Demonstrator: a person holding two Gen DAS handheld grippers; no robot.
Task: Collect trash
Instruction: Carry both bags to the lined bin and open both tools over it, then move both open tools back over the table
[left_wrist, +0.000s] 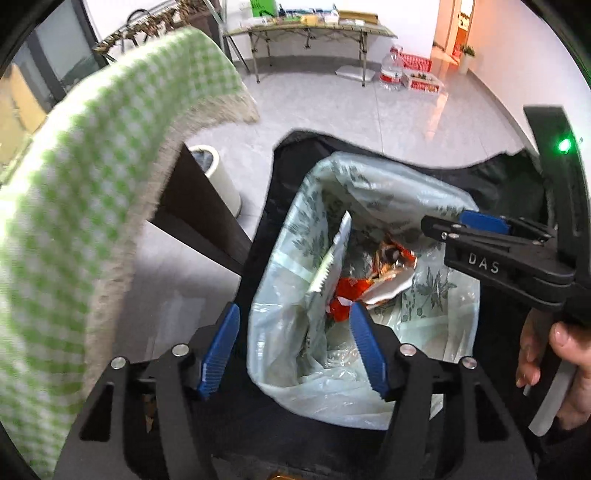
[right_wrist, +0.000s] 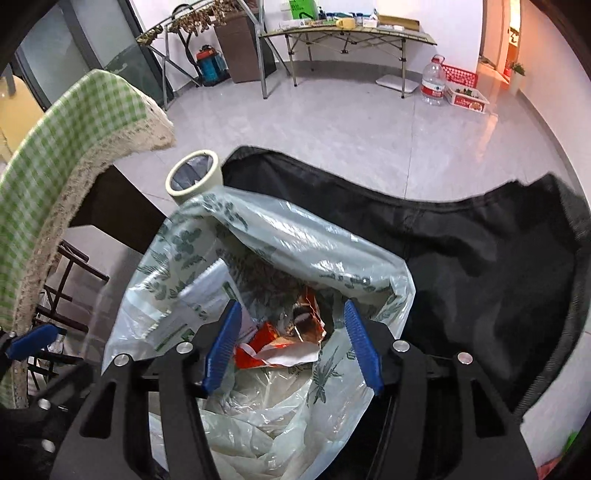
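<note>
The checkered tablecloth (left_wrist: 92, 192) is all blurry and runs off the left edge. Stuff on the far folding table (right_wrist: 347, 35) is too tiny to make out.

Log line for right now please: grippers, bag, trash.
left gripper: open, empty | right gripper: open, empty | both above printed bag mouth | orange wrapper, white packet inside bag

green-checked cloth (right_wrist: 70, 147) draped at left | folding desk (right_wrist: 347, 35) stood by far wall | water jug (right_wrist: 433, 83) sat on floor beside red crate (right_wrist: 460, 75)
</note>
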